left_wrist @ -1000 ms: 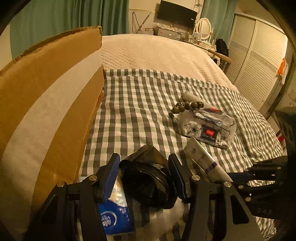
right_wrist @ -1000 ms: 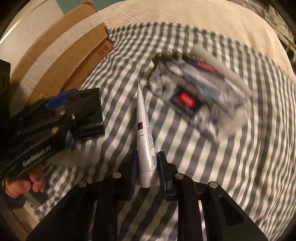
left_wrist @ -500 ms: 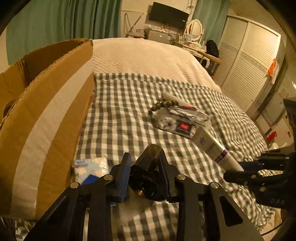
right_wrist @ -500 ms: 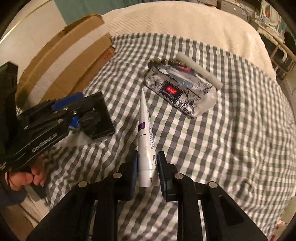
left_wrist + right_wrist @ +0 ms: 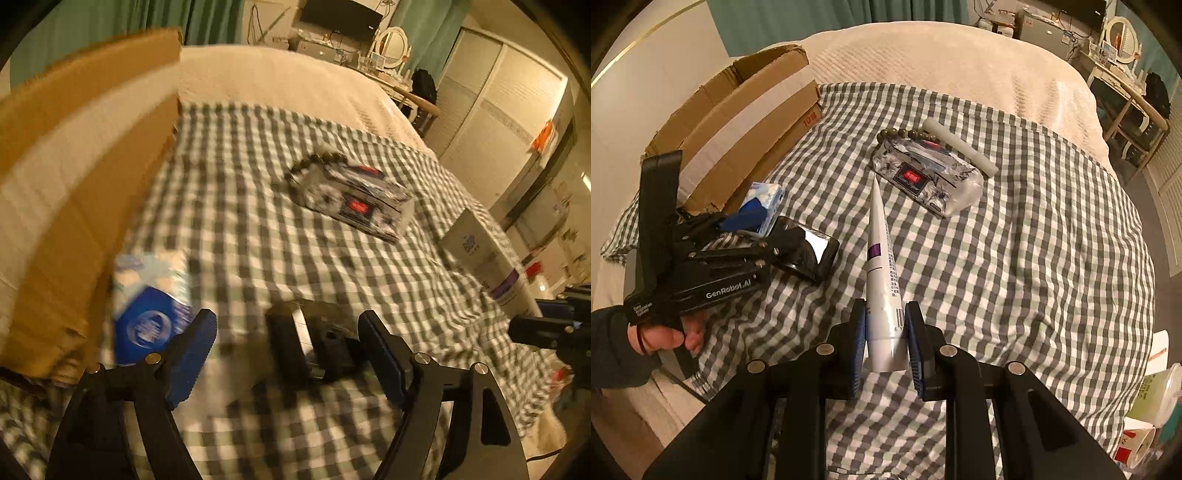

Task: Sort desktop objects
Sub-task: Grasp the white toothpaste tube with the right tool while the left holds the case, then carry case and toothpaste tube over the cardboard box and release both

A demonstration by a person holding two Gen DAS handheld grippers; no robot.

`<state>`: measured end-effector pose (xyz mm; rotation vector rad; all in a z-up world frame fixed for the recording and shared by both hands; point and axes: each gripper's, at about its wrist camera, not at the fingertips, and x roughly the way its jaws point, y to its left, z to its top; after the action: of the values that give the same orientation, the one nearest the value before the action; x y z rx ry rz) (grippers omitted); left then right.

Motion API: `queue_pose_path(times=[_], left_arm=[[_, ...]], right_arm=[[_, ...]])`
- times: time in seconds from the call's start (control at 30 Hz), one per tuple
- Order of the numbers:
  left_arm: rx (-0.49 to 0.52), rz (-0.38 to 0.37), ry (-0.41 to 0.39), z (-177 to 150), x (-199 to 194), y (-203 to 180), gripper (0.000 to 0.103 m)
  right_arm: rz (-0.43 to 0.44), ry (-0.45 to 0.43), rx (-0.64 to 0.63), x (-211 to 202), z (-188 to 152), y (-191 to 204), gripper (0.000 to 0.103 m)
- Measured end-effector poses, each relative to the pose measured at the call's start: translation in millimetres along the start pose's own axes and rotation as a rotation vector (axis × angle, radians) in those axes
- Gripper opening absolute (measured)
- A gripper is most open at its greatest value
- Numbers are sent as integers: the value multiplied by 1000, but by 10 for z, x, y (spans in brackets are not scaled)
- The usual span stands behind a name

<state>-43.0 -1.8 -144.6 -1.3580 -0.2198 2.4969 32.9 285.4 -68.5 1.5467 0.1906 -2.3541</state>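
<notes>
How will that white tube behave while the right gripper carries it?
The white tube is probably light and soft-walled, so the right gripper, shut near its wide end, may dent it. The long tapered end sticks out unsupported and could droop or swing. Its glossy skin might slip.

Left flank: cardboard box wall, tissue pack against it | centre: open checked cloth | far: floral packet, beads, white cylinder.

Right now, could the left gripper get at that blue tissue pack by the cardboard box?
Probably yes. The left gripper is open, and the blue tissue pack lies uncovered just beside it against the cardboard box. Only the black case between its fingers seems in the way.
</notes>
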Motion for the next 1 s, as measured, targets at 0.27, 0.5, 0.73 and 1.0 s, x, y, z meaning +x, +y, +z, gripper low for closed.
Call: queue_pose_path(times=[0.27,0.5,0.73,1.0], left_arm=[[118,25,22,-88,177,-282,69],[130,29,-7,-88,135,-313,67],[186,41,-90,21,-179,-395,67],[168,9,-193,370,-727,-312,67]], right_arm=[[5,14,-7,97,-78,-61,20],[27,30,7,181,-122,-107,20],[41,43,28,156,-137,-139,20],[-23,18,69,-268,43,-148,20]])
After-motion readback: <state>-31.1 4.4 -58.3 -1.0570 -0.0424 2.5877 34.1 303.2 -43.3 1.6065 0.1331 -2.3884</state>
